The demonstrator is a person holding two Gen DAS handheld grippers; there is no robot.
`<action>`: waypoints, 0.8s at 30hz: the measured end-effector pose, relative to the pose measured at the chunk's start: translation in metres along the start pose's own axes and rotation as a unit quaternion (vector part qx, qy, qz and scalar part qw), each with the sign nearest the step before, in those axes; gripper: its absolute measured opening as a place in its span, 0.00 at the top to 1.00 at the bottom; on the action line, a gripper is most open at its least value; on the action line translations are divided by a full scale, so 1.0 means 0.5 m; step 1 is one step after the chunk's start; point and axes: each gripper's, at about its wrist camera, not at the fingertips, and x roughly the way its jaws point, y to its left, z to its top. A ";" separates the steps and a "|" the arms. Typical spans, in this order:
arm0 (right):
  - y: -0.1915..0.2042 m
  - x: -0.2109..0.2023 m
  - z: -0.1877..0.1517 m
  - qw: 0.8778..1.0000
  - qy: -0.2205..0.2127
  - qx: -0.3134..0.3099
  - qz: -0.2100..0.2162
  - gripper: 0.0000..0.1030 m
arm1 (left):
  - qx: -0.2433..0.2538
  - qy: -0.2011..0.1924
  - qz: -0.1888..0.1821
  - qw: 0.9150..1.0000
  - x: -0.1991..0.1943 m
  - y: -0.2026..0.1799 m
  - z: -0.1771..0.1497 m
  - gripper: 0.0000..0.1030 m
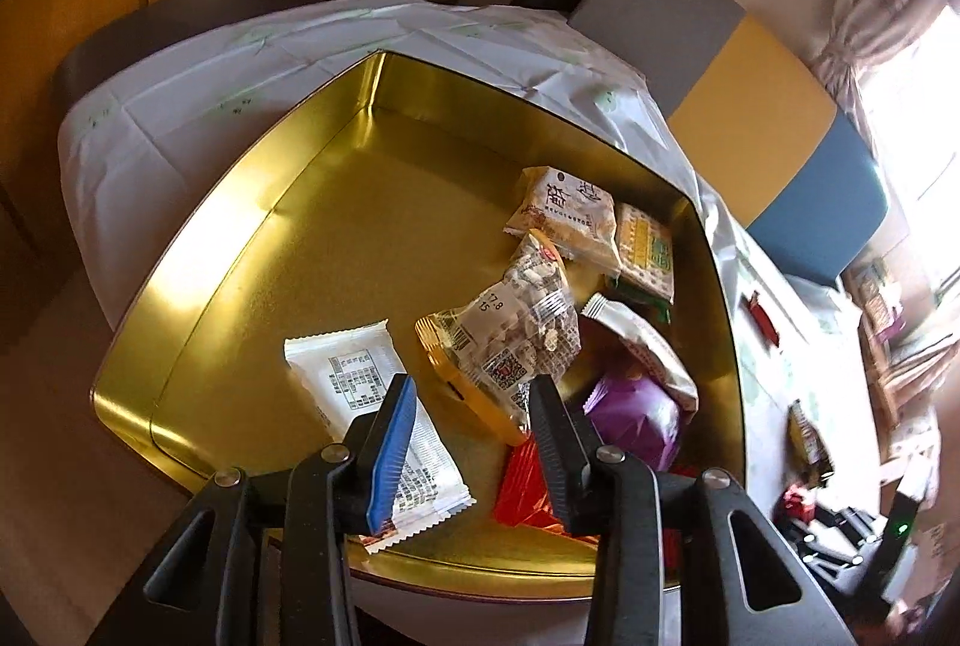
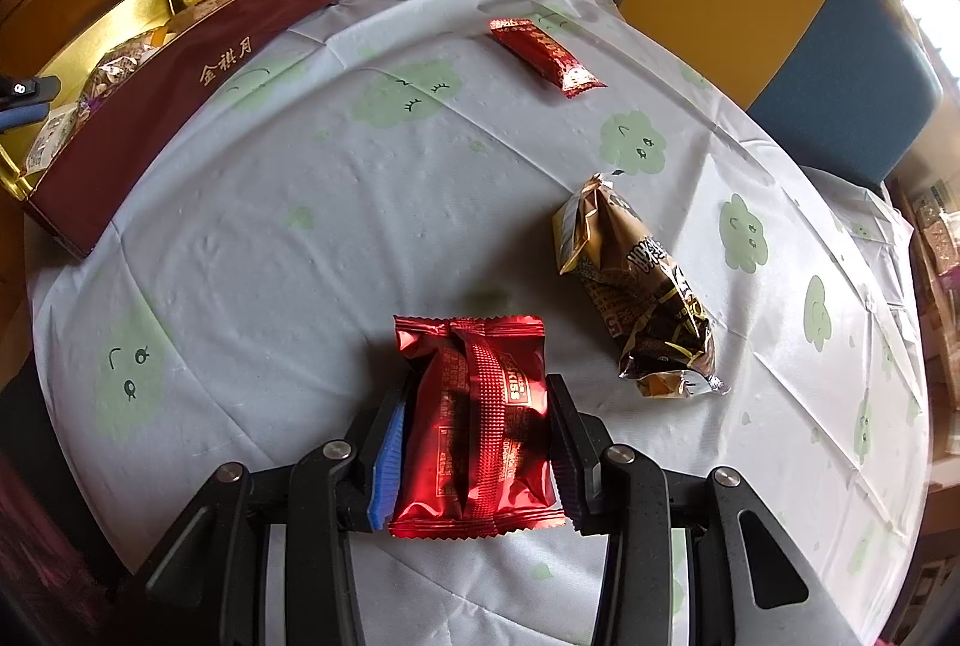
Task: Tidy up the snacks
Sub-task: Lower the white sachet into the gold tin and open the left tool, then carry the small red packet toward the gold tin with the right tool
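Fingers of the right gripper (image 2: 477, 442) clamp a red foil snack packet (image 2: 477, 424); left gripper (image 1: 474, 418) fingers stand apart, empty, above the gold tin (image 1: 252, 250).

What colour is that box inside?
Shiny gold inside the box; the left wrist view shows it best.
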 end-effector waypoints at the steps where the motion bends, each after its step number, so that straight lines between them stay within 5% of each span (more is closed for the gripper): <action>1: 0.001 0.000 0.000 1.000 0.000 0.000 0.000 0.59 | 0.006 -0.002 0.004 1.000 -0.001 -0.004 -0.001 0.62; 24: 0.001 -0.001 -0.001 1.000 0.000 0.000 -0.001 0.59 | 0.080 -0.037 0.041 0.995 -0.017 -0.054 -0.014 0.62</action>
